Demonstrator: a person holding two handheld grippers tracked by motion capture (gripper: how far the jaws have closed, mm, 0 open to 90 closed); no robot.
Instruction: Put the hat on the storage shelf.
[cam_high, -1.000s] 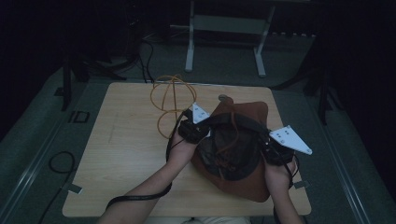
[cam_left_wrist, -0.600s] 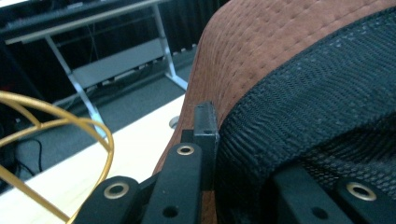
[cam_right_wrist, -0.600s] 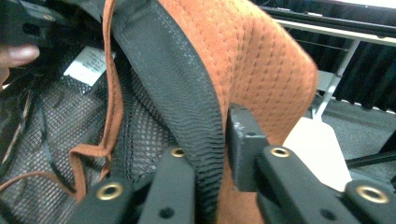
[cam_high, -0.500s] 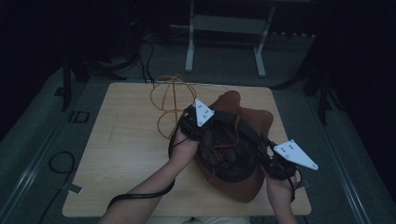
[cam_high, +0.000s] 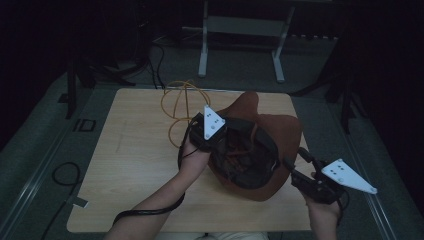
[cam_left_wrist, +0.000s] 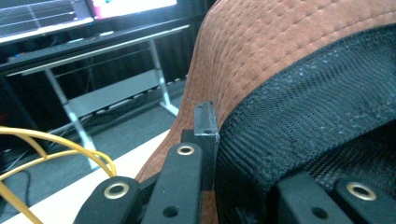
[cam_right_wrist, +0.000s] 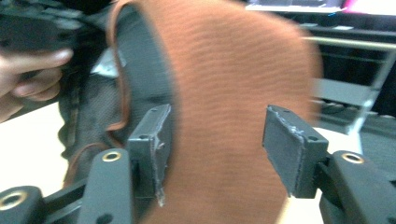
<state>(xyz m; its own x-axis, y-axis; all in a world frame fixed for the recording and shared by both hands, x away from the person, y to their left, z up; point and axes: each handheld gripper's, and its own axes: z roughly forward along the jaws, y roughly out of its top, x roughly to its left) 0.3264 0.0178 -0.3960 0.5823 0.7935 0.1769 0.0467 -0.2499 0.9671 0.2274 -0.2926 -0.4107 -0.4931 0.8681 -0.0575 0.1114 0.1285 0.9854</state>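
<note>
A brown wide-brimmed hat (cam_high: 280, 127) lies upside down on the wooden table (cam_high: 135, 165), its black mesh lining (cam_high: 245, 155) facing up. My left gripper (cam_high: 222, 135) is shut on the hat's inner edge at the left; in the left gripper view, the gripper (cam_left_wrist: 261, 168) clamps the black band (cam_left_wrist: 299, 121) and the stitched brown brim (cam_left_wrist: 280, 42). My right gripper (cam_high: 297, 160) stands open at the hat's lower right edge. In the right gripper view, the blurred brown brim (cam_right_wrist: 224, 93) hangs between the spread jaws of the gripper (cam_right_wrist: 219, 149), unclamped.
A loop of yellow cable (cam_high: 180, 100) lies on the table behind the hat, also visible in the left gripper view (cam_left_wrist: 51, 140). A metal stand (cam_high: 240, 30) is on the floor beyond the table. A black cable (cam_high: 65, 175) lies on the floor at left.
My right gripper opened, let go of the hat's right side and drew back toward the near right. The left gripper kept its hold and the hat tipped up and shifted.
</note>
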